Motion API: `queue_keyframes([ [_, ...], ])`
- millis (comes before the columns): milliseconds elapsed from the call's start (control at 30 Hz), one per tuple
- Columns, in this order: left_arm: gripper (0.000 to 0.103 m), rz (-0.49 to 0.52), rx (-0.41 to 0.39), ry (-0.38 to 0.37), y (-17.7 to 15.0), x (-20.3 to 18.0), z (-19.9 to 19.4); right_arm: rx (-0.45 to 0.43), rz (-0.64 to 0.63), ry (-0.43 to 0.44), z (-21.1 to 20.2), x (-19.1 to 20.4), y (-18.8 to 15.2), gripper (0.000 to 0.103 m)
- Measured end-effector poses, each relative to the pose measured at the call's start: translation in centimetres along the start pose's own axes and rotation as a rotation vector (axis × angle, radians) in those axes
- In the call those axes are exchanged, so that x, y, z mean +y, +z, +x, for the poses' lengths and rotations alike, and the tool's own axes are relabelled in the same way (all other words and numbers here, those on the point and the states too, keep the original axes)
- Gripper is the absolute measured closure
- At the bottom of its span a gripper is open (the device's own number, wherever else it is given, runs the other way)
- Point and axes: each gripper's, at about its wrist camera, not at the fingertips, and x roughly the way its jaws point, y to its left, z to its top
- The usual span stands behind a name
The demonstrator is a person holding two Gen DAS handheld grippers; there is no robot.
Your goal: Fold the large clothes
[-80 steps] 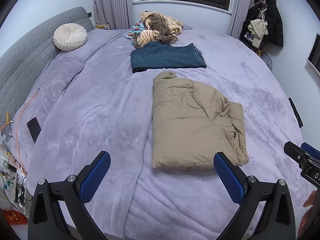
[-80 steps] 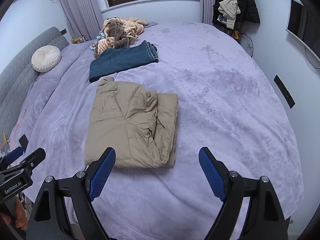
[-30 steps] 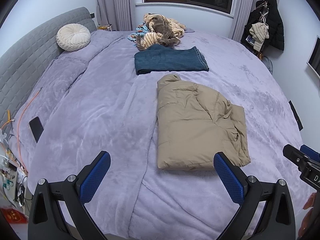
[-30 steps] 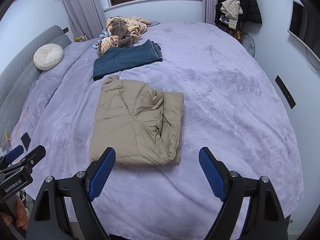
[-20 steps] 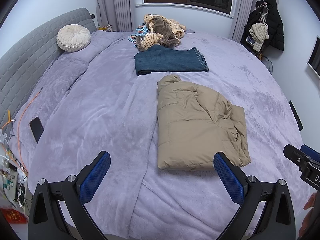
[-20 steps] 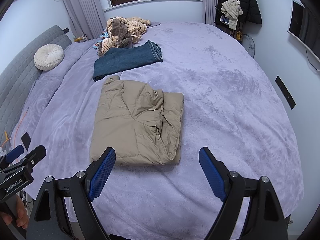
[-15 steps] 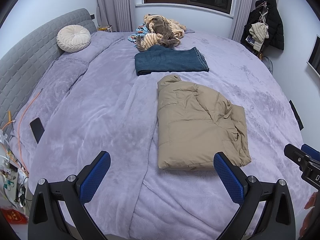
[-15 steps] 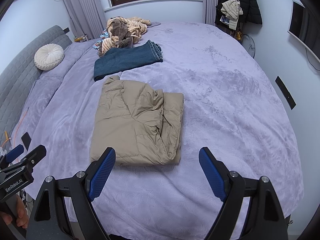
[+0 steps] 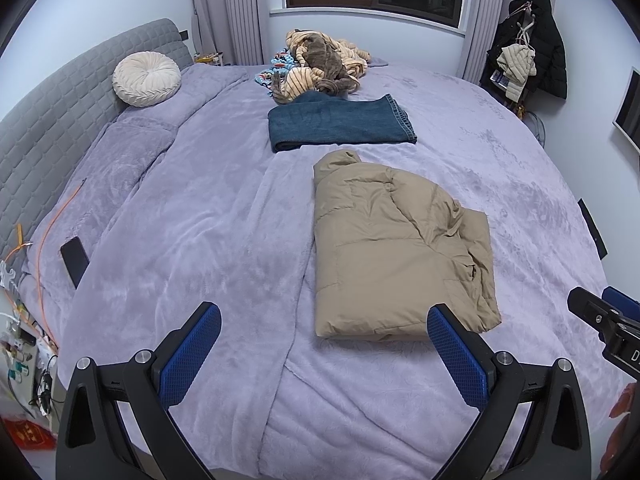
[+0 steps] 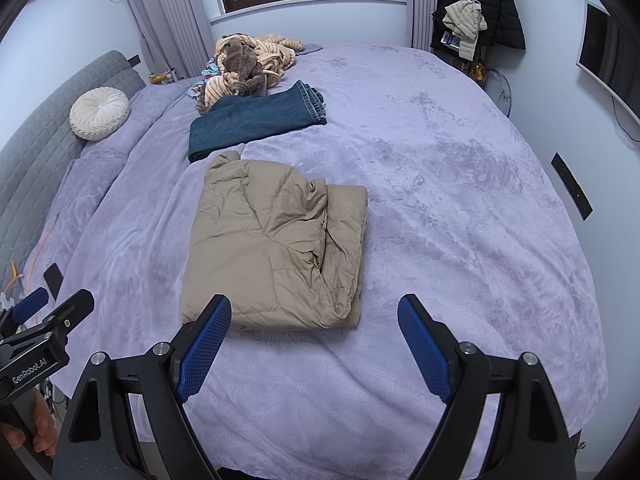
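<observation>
A tan puffer jacket point(image 9: 396, 248) point(image 10: 276, 240) lies folded into a rectangle in the middle of the purple bed point(image 9: 200, 216) point(image 10: 460, 208). Beyond it rests a folded pair of blue jeans point(image 9: 340, 122) point(image 10: 256, 120). My left gripper point(image 9: 324, 336) hovers over the bed's near edge, open and empty, its right finger close to the jacket's near corner. My right gripper point(image 10: 316, 330) is open too, nothing between its blue pads, held just short of the jacket's near edge. Each gripper shows at the side of the other's view.
A heap of striped and brown clothes point(image 9: 320, 64) point(image 10: 248, 60) lies at the far side by the window. A round cream cushion point(image 9: 146, 79) leans on the grey headboard. A dark phone point(image 9: 74, 258) lies at the bed's left edge. Coats point(image 9: 536, 60) hang at the right wall.
Since the oldest frames both views have shifted slightly, the jacket sitting a little farther right. Over the last second nothing has moved; both grippers stay open.
</observation>
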Motion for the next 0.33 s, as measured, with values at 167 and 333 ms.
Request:
queue_keyframes([
  [167, 0.0, 0.004, -0.015, 0.003, 0.16, -0.04, -0.32, 0.0, 0.002, -0.001, 0.0, -0.02, -0.02, 0.016],
  [333, 0.0, 0.01, -0.018, 0.002, 0.19, -0.61, -0.54, 0.001, 0.002, 0.0, 0.0, -0.1, 0.01, 0.016],
])
